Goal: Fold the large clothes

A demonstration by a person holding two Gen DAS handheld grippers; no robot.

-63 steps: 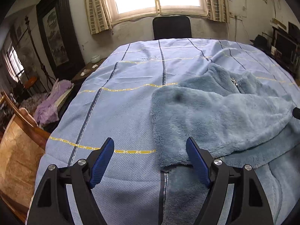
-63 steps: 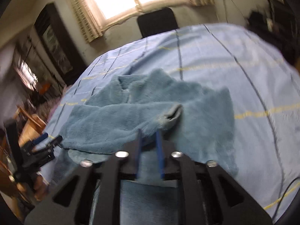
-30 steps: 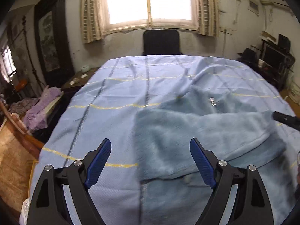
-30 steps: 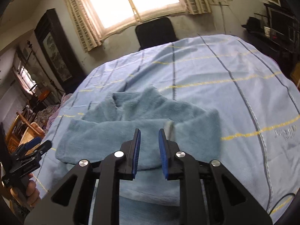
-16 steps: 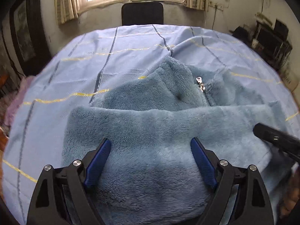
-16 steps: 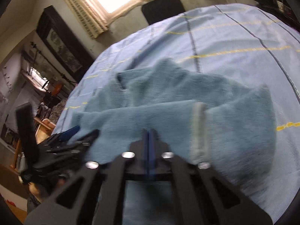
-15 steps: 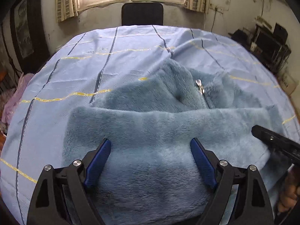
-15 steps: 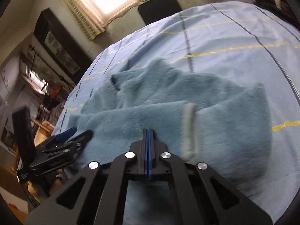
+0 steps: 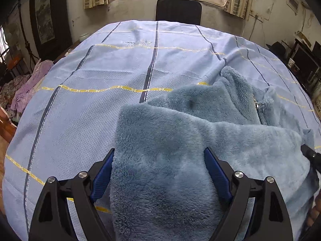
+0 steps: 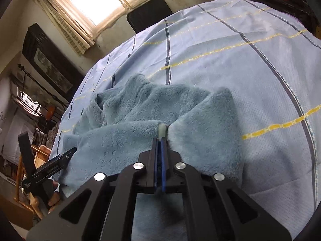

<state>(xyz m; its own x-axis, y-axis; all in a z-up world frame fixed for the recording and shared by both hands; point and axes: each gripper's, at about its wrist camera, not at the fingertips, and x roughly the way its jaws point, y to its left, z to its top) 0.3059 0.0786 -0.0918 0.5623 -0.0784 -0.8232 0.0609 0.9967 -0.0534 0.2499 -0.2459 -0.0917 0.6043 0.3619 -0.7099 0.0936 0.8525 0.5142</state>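
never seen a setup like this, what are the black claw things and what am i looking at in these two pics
Each black claw is a hand-held gripper with two blue-padded fingers. A person holds one in each hand, and a camera on each looks forward along its fingers, which gives the two views.

In the left view, the left gripper is open, its fingers either side of a blue fleece jacket. The jacket lies on a light blue checked sheet.

In the right view, the right gripper is shut on the fleece near a pale cuff. The other gripper and the hand holding it show at the left edge.
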